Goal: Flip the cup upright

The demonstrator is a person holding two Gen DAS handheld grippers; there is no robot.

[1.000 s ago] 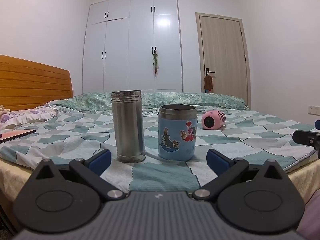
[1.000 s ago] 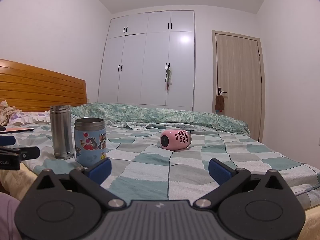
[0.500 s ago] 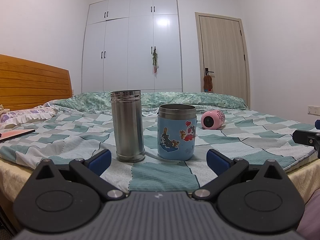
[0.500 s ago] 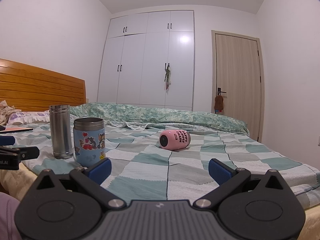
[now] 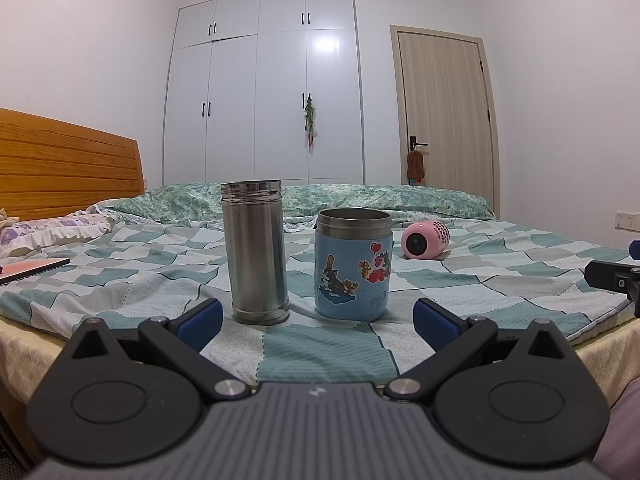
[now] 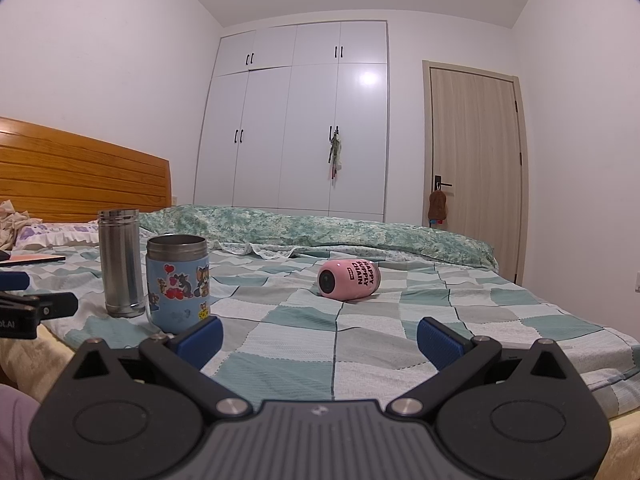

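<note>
We count three cups on the bed: one steel flask at left, one blue mug beside it, and one pink cup lying farther right.

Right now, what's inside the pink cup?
The pink cup lies on its side on the bedspread, mouth toward the cameras. Its inside looks dark; nothing shows in it, but the depths cannot be seen.

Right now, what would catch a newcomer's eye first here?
Probably the pink cup, lying on its side alone out on the checked bedspread, mouth toward the cameras. Next, the blue cartoon cup and steel flask, upright side by side near the bed's front edge.
</note>
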